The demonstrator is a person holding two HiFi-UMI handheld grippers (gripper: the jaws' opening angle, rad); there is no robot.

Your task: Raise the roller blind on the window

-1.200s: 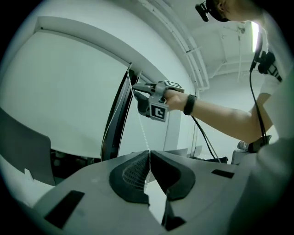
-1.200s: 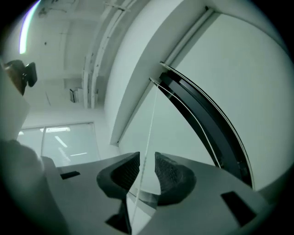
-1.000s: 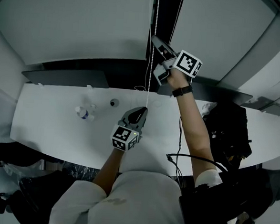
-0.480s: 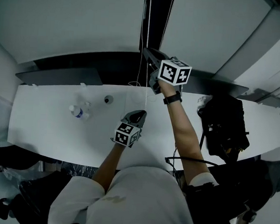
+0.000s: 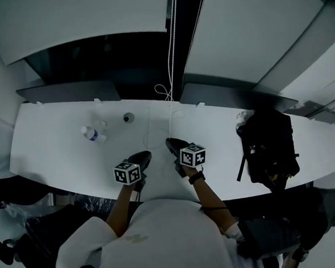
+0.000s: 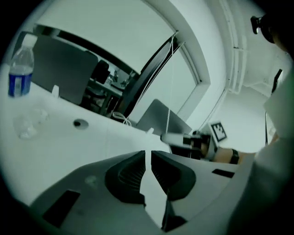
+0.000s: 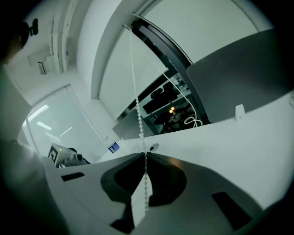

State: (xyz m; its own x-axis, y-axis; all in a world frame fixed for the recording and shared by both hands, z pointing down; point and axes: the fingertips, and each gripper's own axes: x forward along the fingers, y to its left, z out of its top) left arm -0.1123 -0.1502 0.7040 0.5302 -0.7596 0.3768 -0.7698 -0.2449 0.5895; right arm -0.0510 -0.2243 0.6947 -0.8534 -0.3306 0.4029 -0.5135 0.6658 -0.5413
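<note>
The chain (image 5: 172, 45) hangs straight down in the dark gap between two blinds, over the middle of the desk (image 5: 57, 151). Its long axis is upright, and it runs taut from above the window down to the desk's middle. A slack loop of it lies at the desk's back edge.

The left blind (image 5: 79, 10) has its hem well above the desk's back edge, with dark glass bare beneath it. The right blind (image 5: 249, 33) hangs lower, its hem close to the desk's back. Both hems run along the desk's length.

The right gripper (image 5: 169, 140) is over the desk's middle, just in front of the loop. It points away from the person toward the window, with its marker cube facing up. Its jaws are pressed together on the chain. In the right gripper view the beads pass down between the two tips and out below them. The right forearm reaches forward over the desk's near edge, with the elbow bent and a dark watch (image 5: 196, 176) at the wrist.

The left gripper (image 5: 148, 154) is just beside the right one, toward the desk's left and a little nearer the front edge. It is angled toward the chain. Its jaws are all but closed, leaving only a thin slit, and nothing shows between them. The left forearm is bent too and kept near the body.

A bottle (image 5: 92, 134) stands on the desk's left part. A black bag (image 5: 269, 146) sits on its right end.
</note>
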